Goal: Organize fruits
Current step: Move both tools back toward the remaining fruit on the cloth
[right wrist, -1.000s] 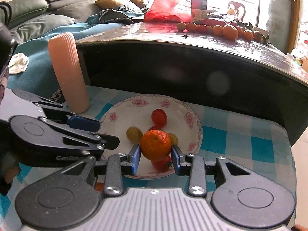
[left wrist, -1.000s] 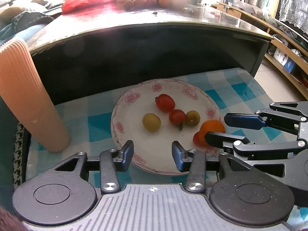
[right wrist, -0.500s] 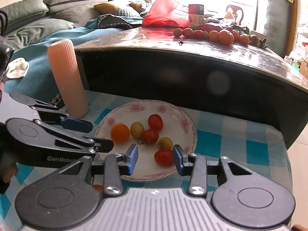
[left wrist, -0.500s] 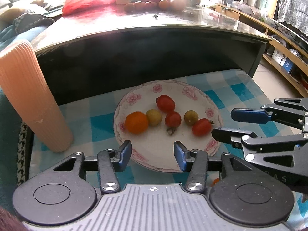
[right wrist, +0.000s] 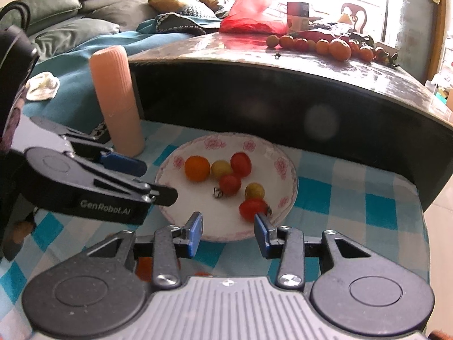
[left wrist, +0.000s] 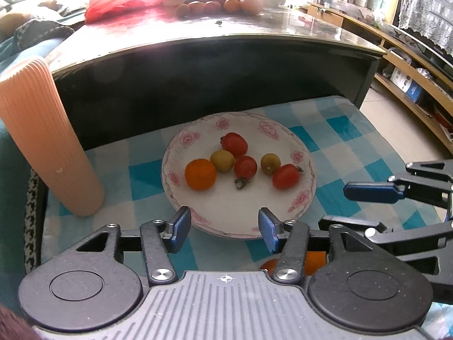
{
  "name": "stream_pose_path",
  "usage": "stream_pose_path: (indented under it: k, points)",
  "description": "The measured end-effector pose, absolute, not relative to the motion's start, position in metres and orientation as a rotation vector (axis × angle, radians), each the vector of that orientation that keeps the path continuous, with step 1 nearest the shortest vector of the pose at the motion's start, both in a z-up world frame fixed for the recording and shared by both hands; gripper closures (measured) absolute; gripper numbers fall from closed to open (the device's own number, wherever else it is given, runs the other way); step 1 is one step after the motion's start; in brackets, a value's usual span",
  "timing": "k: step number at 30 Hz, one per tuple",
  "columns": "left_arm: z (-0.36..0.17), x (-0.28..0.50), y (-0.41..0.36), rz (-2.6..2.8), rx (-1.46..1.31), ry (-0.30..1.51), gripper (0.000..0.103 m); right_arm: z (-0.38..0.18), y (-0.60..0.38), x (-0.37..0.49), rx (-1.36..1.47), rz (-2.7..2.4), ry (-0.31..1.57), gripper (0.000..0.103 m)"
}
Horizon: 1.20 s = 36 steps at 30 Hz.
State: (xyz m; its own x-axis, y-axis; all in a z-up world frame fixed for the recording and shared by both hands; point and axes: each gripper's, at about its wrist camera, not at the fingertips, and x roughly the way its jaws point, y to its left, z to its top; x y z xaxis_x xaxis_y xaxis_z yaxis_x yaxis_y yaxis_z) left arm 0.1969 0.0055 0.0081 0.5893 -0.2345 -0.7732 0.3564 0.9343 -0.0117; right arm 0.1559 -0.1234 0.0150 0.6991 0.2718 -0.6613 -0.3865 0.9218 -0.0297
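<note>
A white plate with pink flowers (left wrist: 226, 209) (right wrist: 226, 231) lies on the blue checked cloth. On it sit a tangerine (left wrist: 200, 174) (right wrist: 197, 168) at the left, three red tomatoes, one of them (left wrist: 286, 176), and two yellow-green ones, one of them (left wrist: 270, 163). My left gripper (left wrist: 223, 222) (right wrist: 160, 181) hovers at the plate's near rim, its jaws opening with nothing between them. My right gripper (right wrist: 228, 228) (left wrist: 332, 206) stands open and empty at the plate's near right edge.
A tall peach ribbed cylinder (left wrist: 48, 141) stands left of the plate. A dark table (left wrist: 215, 65) rises just behind the plate, with more fruit (right wrist: 337, 48) and a red bag (right wrist: 252, 14) on top. Orange fruit (left wrist: 314, 260) lies on the cloth under my left gripper.
The right gripper let go of the tangerine, which now rests at the plate's left side, and drew back from the plate. The left jaws have widened.
</note>
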Motion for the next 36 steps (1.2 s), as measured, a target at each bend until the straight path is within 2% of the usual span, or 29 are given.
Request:
stream_pose_path:
  k: [17,36]
  points:
    - [0.003,0.166,0.034,-0.383,0.171,0.924,0.038,-0.003,-0.122,0.113,-0.208,0.404,0.812,0.048]
    - [-0.032,0.149,0.04,-0.504,0.292,1.008,0.039,-0.038,-0.109,0.139,-0.315,0.461,0.85,0.049]
